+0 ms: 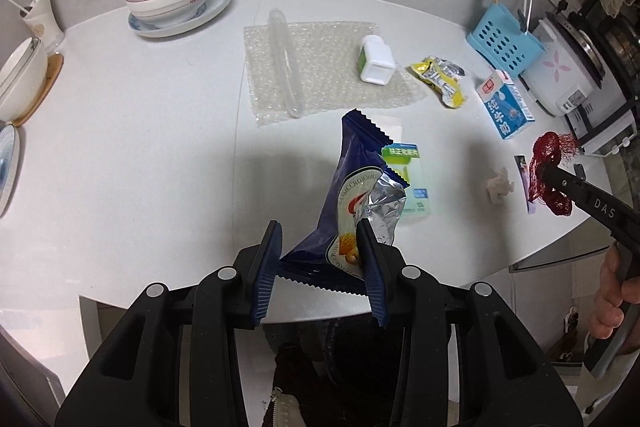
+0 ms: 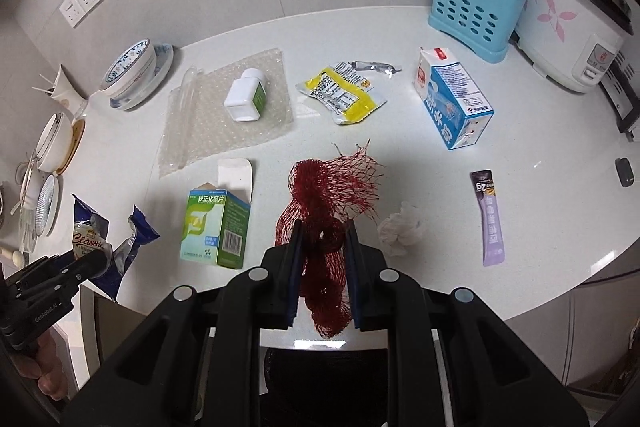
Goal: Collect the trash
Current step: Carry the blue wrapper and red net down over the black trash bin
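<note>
Two pieces of trash are being carried at once, both hanging clear above the white worktop (image 1: 140, 131). On the left, the left gripper (image 1: 320, 259) is pinching the lower end of a blue snack wrapper (image 1: 352, 195), its jaws closed on the crinkled foil, with the torn silver mouth sagging to the right. On the right, the right gripper (image 2: 322, 259) is clamping a bunched red mesh bag (image 2: 328, 199), jaws nearly shut on the netting and loose strands flaring above and below. To do this step well, both grips are best kept firm and the hands kept level, since the light wrapper could slip and the trailing net could snag the green medicine box (image 2: 216, 227) or the crumpled tissue (image 2: 400, 231) just beside it. No bin is showing in either view, so the drop point cannot be told; the yellow wrapper (image 2: 344, 95), milk carton (image 2: 452, 99) and purple sachet (image 2: 490, 219) are waiting farther right.
</note>
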